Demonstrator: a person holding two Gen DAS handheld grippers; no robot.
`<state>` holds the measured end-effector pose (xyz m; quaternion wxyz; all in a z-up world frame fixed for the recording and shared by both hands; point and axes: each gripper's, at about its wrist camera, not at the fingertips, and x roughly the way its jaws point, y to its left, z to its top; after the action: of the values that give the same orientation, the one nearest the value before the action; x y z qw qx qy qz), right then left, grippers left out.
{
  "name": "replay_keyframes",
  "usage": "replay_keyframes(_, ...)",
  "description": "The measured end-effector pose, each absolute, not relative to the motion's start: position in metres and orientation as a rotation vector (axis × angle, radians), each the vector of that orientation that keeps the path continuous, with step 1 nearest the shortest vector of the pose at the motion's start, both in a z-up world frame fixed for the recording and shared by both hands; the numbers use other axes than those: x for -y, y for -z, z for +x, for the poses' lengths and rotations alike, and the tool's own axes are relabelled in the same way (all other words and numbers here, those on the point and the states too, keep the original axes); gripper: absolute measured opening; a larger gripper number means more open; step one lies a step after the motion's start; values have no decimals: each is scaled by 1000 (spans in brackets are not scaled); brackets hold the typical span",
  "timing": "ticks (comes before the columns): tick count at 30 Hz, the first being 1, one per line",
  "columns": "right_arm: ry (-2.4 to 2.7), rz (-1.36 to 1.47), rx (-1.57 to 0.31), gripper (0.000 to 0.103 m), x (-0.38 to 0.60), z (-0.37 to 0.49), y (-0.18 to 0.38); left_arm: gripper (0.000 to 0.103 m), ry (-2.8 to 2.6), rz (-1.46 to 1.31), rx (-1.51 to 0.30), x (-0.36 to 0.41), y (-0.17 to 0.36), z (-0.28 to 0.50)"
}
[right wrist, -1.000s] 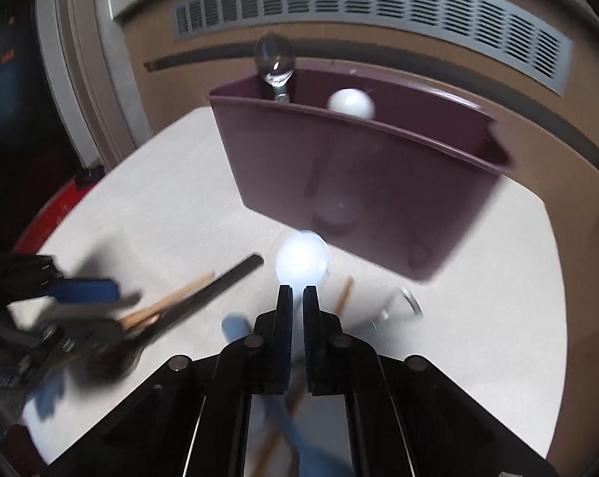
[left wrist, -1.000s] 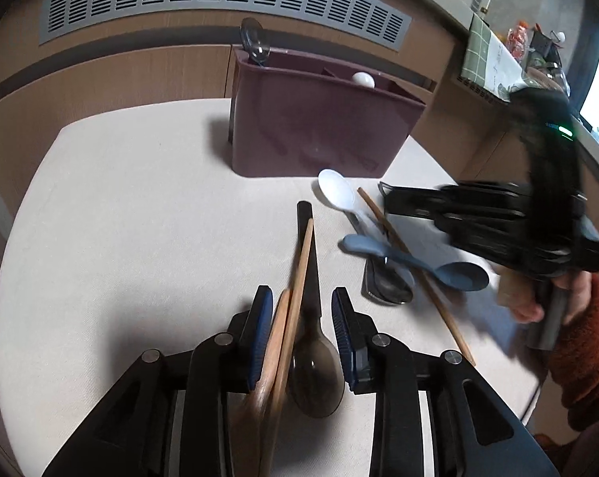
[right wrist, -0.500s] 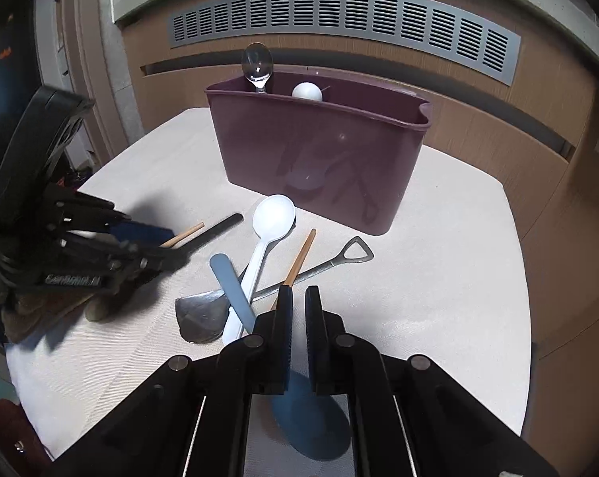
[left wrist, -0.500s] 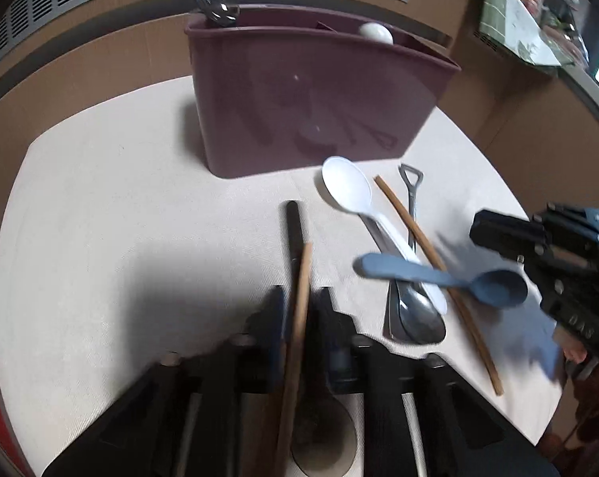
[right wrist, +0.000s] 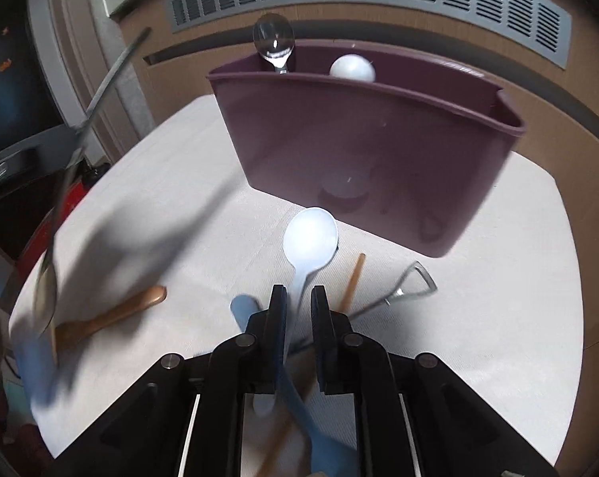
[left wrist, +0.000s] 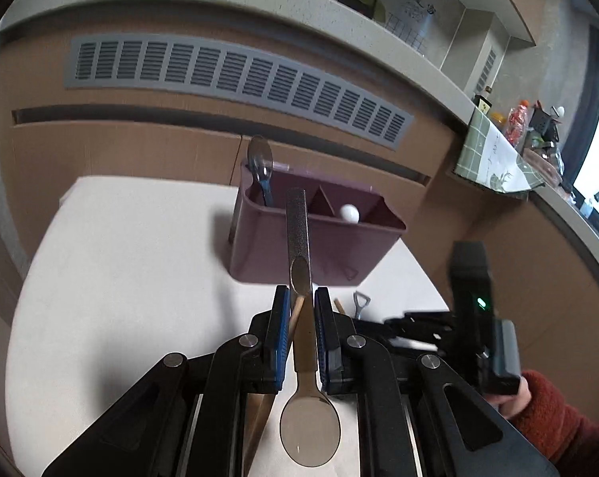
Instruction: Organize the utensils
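Two grippers are mine, one in each hand. Nearest to me, my left gripper [left wrist: 301, 298] is clamped on a dark-handled spoon [left wrist: 304, 342], lifted clear of the table [left wrist: 132, 262]; a wooden chopstick [left wrist: 271, 389] sits between the same pads beside it. That spoon's long axis runs straight ahead along my fingers, bowl toward me, handle tip toward the purple utensil caddy [left wrist: 311, 250].

My right gripper [right wrist: 298, 302] points down at the pile, its jaws opening, not pressing on anything. A white spoon [right wrist: 309, 240] lies with its handle running back between them and its bowl ahead, toward the caddy. A blue spoon [right wrist: 299, 401] crosses under it, another chopstick [right wrist: 353, 278] lies just to the right, and a small shovel-handled metal spoon [right wrist: 411, 284] is further right. A brown wooden spoon [right wrist: 112, 314] rests well apart to the left.

Beyond stands the caddy, upright, already holding a clear spoon [left wrist: 259, 163] in its left compartment and a white one [left wrist: 349, 213] further right. I judge the white spoon on the table is the right hand's next pick, square across its handle
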<state>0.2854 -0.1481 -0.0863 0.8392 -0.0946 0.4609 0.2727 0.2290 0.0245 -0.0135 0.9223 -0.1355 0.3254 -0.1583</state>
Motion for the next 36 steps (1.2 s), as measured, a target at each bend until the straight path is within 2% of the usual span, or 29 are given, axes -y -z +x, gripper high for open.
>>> replay_keyframes(8,-532,-287,-984,15,120,306,97,13,329,-317,-714,-26,34,226)
replay_keyframes(9,-526,-280,-982,14,120,307,96,13,326,-315,-726,-26,39,226)
replay_keyframes(10,-524,-270,-978,8,120,307,95,13,323,-313,-741,-25,43,225)
replay_keyframes(15,-545,-219,-877,6,139,282,72,13,351,-293,-809,-14,64,224)
replay_keyframes(17,-535,-200,-854,6,150,273,64,15,376,-297,-830,-10,70,227)
replay_keyframes(21,-507,-182,-803,6,175,253,49,31,381,-286,-859,-2,78,232)
replay_keyframes(22,-496,-180,-790,6,182,250,46,32,375,-282,-861,-1,78,232)
replay_keyframes(31,-435,-158,-733,6,215,223,33,35,276,-249,-899,-7,71,245)
replay_keyframes(36,-448,-82,-685,6,229,215,23,35,364,-119,-843,6,64,212)
